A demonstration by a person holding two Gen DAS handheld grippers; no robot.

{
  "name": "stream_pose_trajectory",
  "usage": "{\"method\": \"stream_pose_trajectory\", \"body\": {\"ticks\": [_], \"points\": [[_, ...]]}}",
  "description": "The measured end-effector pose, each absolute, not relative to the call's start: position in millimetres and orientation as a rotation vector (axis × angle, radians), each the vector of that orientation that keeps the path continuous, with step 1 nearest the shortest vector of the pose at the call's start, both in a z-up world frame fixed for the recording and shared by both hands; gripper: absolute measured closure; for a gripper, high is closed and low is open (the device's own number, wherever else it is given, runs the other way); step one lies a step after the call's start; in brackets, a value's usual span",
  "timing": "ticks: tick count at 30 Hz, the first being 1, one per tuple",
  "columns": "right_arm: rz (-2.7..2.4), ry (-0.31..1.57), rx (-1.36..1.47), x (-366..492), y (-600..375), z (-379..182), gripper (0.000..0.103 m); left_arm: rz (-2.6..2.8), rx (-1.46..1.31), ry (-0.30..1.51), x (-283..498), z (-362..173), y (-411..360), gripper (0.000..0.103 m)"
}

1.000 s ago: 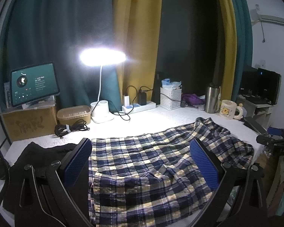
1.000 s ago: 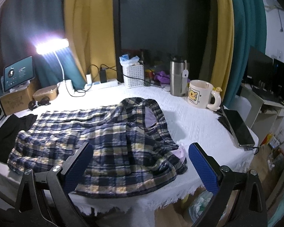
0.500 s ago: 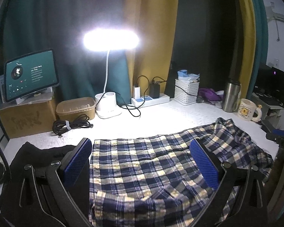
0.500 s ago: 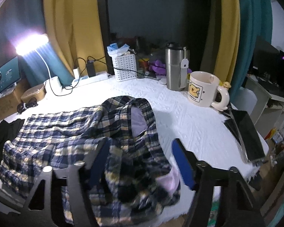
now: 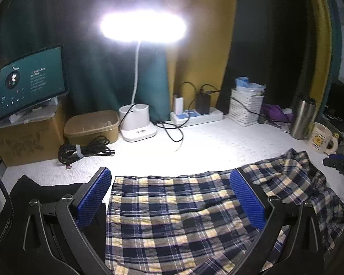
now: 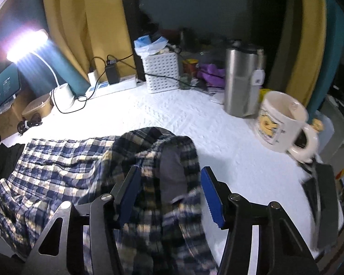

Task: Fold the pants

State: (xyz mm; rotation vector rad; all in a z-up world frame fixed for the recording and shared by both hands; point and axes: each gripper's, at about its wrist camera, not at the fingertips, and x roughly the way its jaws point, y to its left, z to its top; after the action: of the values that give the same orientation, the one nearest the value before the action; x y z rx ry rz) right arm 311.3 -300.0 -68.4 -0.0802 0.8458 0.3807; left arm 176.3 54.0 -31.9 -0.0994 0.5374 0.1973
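Note:
The plaid pants (image 5: 172,217) lie spread on the white tabletop, navy, white and yellow checks. My left gripper (image 5: 169,197) is open and hangs low over the pants' left end, with cloth between its blue pads (image 5: 92,197). In the right wrist view the bunched waist end of the pants (image 6: 162,160) shows its grey inner lining. My right gripper (image 6: 169,192) is partly open, its jaws straddling this raised waist fold, pads close to the cloth but not pinching it.
A lit desk lamp (image 5: 138,123), power strip (image 5: 196,115), white basket (image 5: 246,107), steel tumbler (image 6: 243,80) and cream mug (image 6: 284,123) line the back and right. A black garment (image 5: 29,192) lies at the left. A tablet (image 5: 31,80) stands on a cardboard box. A phone (image 6: 321,197) lies near the right edge.
Both grippers have moved forward and down toward the pants. The right gripper's jaws have narrowed from wide open to partly open around the waist fold. The left stays open.

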Motion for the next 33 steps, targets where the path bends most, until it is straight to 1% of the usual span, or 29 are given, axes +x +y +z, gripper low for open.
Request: {"method": "stream_pose_trajectory", "body": {"ticks": [2, 3, 4, 6, 9, 11, 12, 14, 15, 19, 26, 27, 33], "points": [[0.401, 0.884, -0.087, 321.3, -292.8, -79.2, 0.051, 0.213, -0.11, 0.548, 181.5, -35.3, 60.1, 0.001], [0.41, 0.898, -0.094, 324.4, -289.4, -84.5, 0.057, 0.219, -0.112, 0.552, 183.3, -36.8, 62.3, 0.001], [0.422, 0.913, -0.1, 327.3, -286.2, -89.4, 0.061, 0.225, -0.113, 0.561, 185.9, -39.1, 64.9, 0.001], [0.441, 0.931, -0.11, 330.6, -281.6, -96.8, 0.062, 0.233, -0.113, 0.572, 188.8, -42.4, 66.8, 0.001], [0.479, 0.957, -0.111, 334.0, -276.0, -106.8, 0.07, 0.235, -0.115, 0.595, 193.4, -48.4, 68.9, 0.001], [0.487, 0.976, -0.113, 335.7, -273.7, -112.7, 0.071, 0.233, -0.11, 0.609, 195.3, -51.7, 67.7, 0.001], [0.493, 0.982, -0.113, 335.8, -272.6, -115.2, 0.072, 0.232, -0.108, 0.613, 195.8, -52.4, 67.1, 0.001], [0.5, 0.978, -0.113, 335.2, -270.6, -117.7, 0.081, 0.228, -0.106, 0.618, 196.3, -52.9, 66.0, 0.001], [0.502, 0.976, -0.112, 334.6, -271.1, -117.7, 0.095, 0.228, -0.105, 0.618, 196.5, -52.7, 65.5, 0.001], [0.477, 0.945, -0.116, 332.0, -277.7, -108.3, 0.098, 0.225, -0.102, 0.615, 195.9, -49.6, 62.8, 0.001], [0.36, 0.909, -0.106, 330.7, -315.1, -90.4, 0.099, 0.212, -0.087, 0.604, 192.2, -42.0, 54.8, 0.001], [0.336, 0.906, -0.106, 330.8, -322.0, -88.6, 0.103, 0.212, -0.086, 0.602, 191.6, -40.8, 54.0, 0.001], [0.293, 0.919, -0.051, 328.8, -352.1, -86.8, 0.103, 0.205, -0.072, 0.606, 188.7, -37.8, 48.0, 0.001]]}}
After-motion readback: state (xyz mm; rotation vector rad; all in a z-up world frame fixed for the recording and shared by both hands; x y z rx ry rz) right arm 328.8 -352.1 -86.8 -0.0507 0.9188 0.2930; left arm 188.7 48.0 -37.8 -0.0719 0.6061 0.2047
